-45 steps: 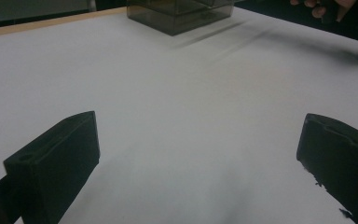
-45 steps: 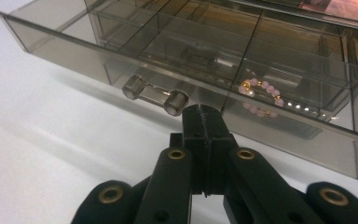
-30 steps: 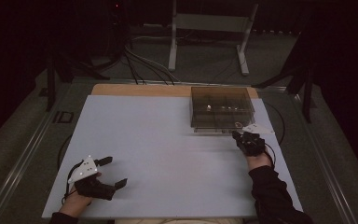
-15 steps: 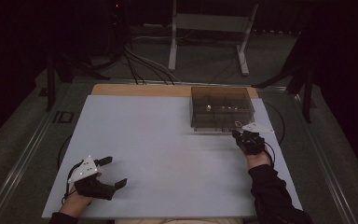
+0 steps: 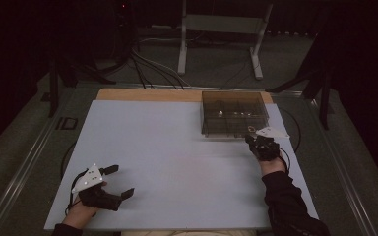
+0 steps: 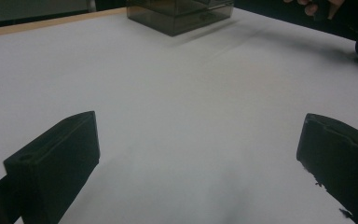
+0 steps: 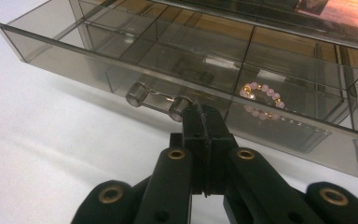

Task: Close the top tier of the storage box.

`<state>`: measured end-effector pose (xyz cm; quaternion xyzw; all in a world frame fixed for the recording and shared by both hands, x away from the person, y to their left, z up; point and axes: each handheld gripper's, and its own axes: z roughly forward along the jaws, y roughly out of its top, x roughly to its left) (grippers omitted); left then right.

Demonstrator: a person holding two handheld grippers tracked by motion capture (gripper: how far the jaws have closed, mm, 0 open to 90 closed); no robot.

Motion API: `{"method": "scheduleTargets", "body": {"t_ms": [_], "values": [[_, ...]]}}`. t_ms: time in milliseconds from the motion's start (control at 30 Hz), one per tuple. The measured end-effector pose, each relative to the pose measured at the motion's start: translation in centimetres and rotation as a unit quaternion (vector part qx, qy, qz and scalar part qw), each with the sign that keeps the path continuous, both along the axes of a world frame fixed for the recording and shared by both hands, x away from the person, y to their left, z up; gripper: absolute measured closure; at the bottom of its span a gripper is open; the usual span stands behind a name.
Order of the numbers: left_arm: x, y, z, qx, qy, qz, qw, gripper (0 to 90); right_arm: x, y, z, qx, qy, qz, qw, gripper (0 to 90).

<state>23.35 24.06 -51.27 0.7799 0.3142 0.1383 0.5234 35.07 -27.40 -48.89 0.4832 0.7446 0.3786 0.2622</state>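
A smoky clear plastic drawer box (image 5: 234,113) stands at the back right of the white table top (image 5: 177,147). My right gripper (image 5: 250,140) is at its front, jaws pressed together with nothing between them. In the right gripper view the gripper (image 7: 199,112) has its tips against the drawer front, just right of the small clear handle (image 7: 158,99). The drawer looks drawn out a little, and a pink bead bracelet (image 7: 263,93) lies in one compartment. My left gripper (image 5: 118,182) rests near the front left edge, open, over bare table (image 6: 198,154).
A wooden strip (image 5: 147,95) runs along the table's far edge. Behind it stand a metal frame (image 5: 221,24) and floor cables (image 5: 147,69). In the left gripper view the box (image 6: 177,14) and the other hand (image 6: 307,4) are far off.
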Motion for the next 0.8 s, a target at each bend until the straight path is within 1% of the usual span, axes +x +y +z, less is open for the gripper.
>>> {"method": "scheduleTargets", "body": {"t_ms": [400, 800], "values": [[0.00, 0.00, 0.00, 0.000, 0.001, 0.000, 1.0000, 0.0, 0.39, 0.16, 0.07, -0.005, -0.004, -0.002, 1.0000, 90.0], [0.00, 0.00, 0.00, 0.000, 0.001, 0.000, 1.0000, 0.0, 0.86, 0.22, -0.06, -0.008, -0.002, -0.004, 1.0000, 90.0]]}}
